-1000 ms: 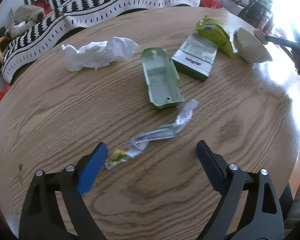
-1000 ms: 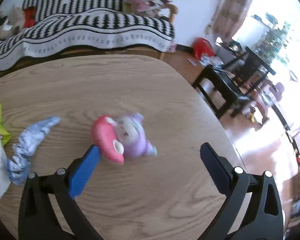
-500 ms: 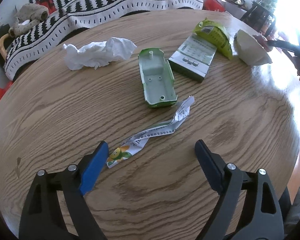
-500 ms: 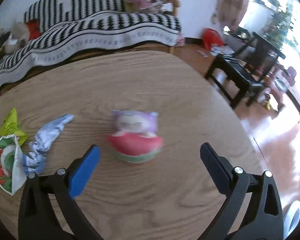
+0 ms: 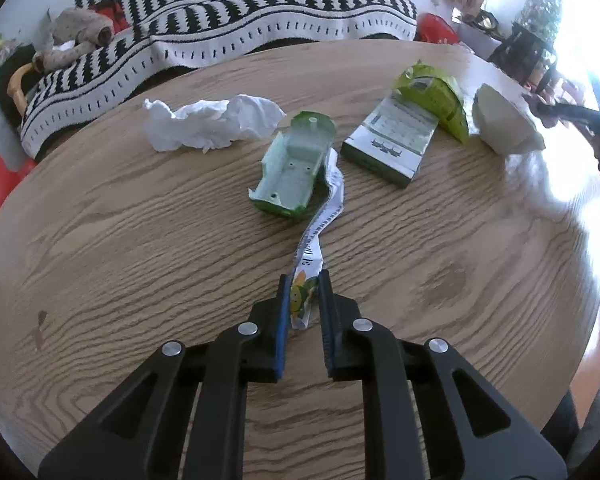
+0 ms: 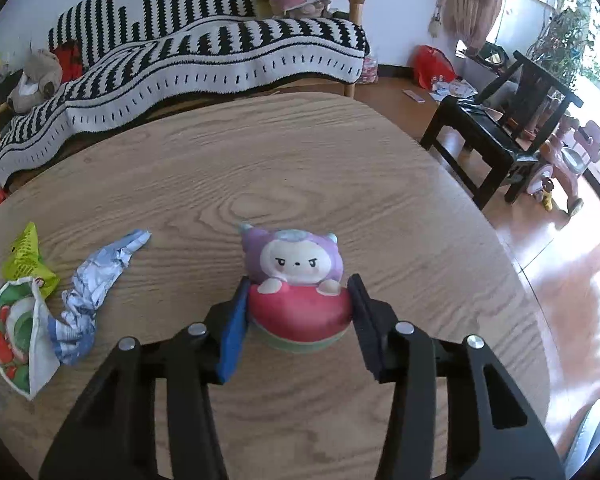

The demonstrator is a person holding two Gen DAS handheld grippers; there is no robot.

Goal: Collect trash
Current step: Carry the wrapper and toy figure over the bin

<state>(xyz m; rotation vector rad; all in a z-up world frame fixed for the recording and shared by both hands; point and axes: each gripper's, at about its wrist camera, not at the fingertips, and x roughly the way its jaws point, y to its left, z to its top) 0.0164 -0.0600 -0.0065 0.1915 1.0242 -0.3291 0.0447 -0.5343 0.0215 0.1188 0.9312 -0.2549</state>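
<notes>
My left gripper (image 5: pixel 303 280) is closing its jaws on the near end of a twisted printed wrapper strip (image 5: pixel 320 224), which runs up the round wooden table (image 5: pixel 140 240) to a pale green plastic tray (image 5: pixel 294 164). A crumpled white tissue (image 5: pixel 212 122), a flattened carton (image 5: pixel 392 140) and a green bag (image 5: pixel 436 96) lie farther back. In the right wrist view my right gripper (image 6: pixel 298 284) is closing, and its pads touch both sides of the red base of a purple plush toy (image 6: pixel 296 264) standing upright on the table (image 6: pixel 300 168).
A blue-silver foil wrapper (image 6: pixel 92 280), a green wrapper (image 6: pixel 26 252) and a printed snack bag (image 6: pixel 16 332) lie left of the toy. A sofa under a striped blanket (image 6: pixel 204 60) stands behind the table. A black chair (image 6: pixel 500 128) stands off the table's right edge.
Both grippers went from wide open to closed: the left around the wrapper's end, the right around the toy. The wrapper swung round to point away from me, and the toy turned upright.
</notes>
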